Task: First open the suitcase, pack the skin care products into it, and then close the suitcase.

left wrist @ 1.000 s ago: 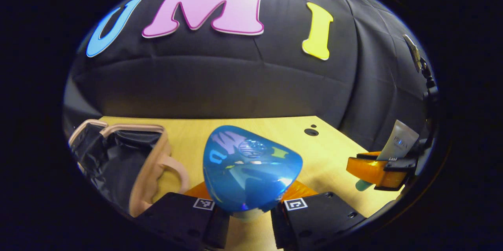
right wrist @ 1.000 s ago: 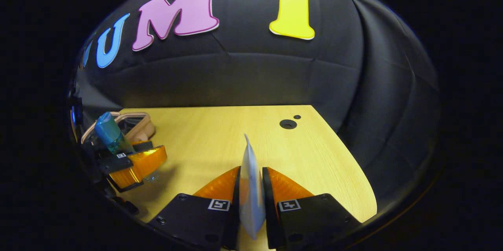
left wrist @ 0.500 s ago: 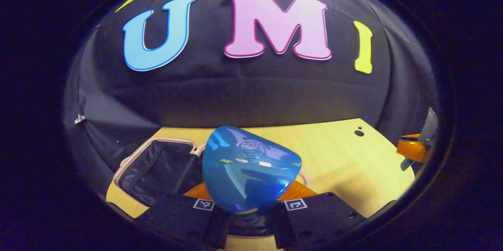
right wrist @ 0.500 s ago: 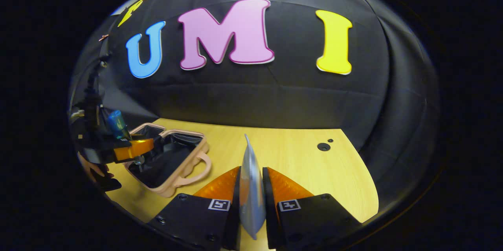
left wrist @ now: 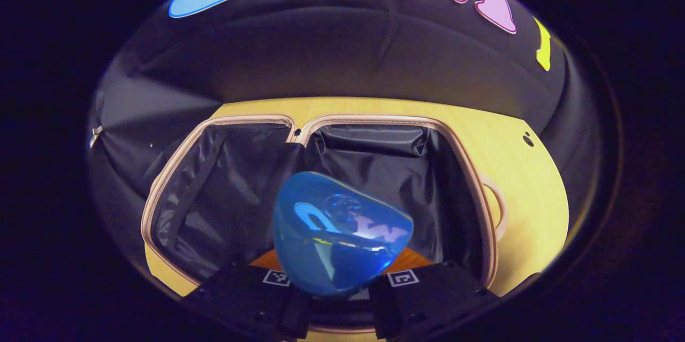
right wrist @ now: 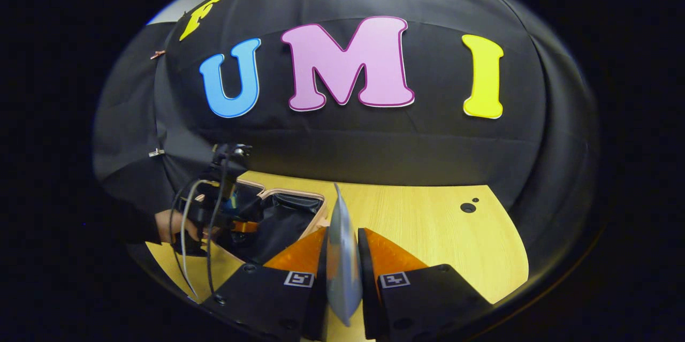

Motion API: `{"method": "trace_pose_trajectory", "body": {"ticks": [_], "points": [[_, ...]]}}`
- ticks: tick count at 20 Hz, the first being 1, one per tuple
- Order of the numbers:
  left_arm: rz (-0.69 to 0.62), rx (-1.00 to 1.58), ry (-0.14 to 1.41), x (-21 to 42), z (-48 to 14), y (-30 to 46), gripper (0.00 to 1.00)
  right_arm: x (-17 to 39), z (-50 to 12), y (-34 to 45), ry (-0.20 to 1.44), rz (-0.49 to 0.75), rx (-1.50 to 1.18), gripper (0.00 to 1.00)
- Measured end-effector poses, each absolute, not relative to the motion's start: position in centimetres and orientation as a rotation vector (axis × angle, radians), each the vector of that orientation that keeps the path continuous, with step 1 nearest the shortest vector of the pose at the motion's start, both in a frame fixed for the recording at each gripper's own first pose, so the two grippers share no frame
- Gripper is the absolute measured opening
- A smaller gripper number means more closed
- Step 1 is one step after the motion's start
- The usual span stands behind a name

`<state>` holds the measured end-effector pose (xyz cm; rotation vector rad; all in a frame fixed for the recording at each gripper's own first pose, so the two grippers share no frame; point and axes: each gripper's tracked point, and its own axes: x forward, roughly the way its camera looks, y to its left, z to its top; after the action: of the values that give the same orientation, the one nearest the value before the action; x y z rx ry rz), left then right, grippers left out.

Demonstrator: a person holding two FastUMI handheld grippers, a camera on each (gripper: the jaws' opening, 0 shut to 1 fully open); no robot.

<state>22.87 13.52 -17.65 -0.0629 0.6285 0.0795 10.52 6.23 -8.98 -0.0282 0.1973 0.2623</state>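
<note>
- Suitcase (left wrist: 484, 192), lid thrown open, lies flat on the yellow wooden table (left wrist: 535, 192); its two halves sit side by side, each lined in black fabric and edged with a pale pink rim, a pink handle on the outer side.
- In the left gripper view, the left gripper (left wrist: 334, 286) hangs directly above the open case, both fingers pressed against a glossy blue bottle (left wrist: 340, 235) whose rounded end points toward the camera.
- The blue bottle is held over the right-hand compartment, near the seam between the two halves; whether it touches the lining cannot be told.
- In the right gripper view, the right gripper (right wrist: 342, 278) is clamped on a flat silver-grey tube (right wrist: 342, 261), seen edge-on and standing upright between the fingers.
- That tube is held above the table, just to the right of the suitcase (right wrist: 289, 219).
- Farther off on the left of the right gripper view, a hand (right wrist: 174, 224) grips the left gripper's body above the case, cables trailing down from it.
- Two small dark holes (right wrist: 468, 207) mark the table's far right corner.
</note>
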Motion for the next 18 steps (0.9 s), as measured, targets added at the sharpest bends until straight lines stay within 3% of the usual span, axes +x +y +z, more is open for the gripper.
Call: {"method": "trace_pose_trajectory", "body": {"ticks": [5,9,10,11,12,15,18], "points": [[0.062,0.024,0.766,26.0,-20.7,12.7,0.45,10.6,-8.4,4.5,0.196,0.216,-0.017,0.29],[0.068,0.069,0.792,28.2,-20.6,12.6,0.46,11.0,-8.3,4.1,0.197,0.198,-0.014,0.29],[0.072,0.084,0.782,28.5,-20.2,12.8,0.5,11.1,-8.4,4.4,0.204,0.2,-0.014,0.29],[0.089,0.105,0.784,28.7,-20.1,13.1,0.46,11.1,-8.6,4.7,0.209,0.205,-0.015,0.29],[0.094,0.116,0.805,28.3,-20.3,13.2,0.5,11.2,-8.5,5.2,0.211,0.213,-0.015,0.29],[0.107,0.085,0.779,28.5,-20.0,13.2,0.55,11.3,-7.9,6.7,0.201,0.237,-0.028,0.29],[0.124,0.022,0.691,27.4,-17.7,14.0,0.53,11.7,-7.1,8.7,0.193,0.275,-0.033,0.29]]}}
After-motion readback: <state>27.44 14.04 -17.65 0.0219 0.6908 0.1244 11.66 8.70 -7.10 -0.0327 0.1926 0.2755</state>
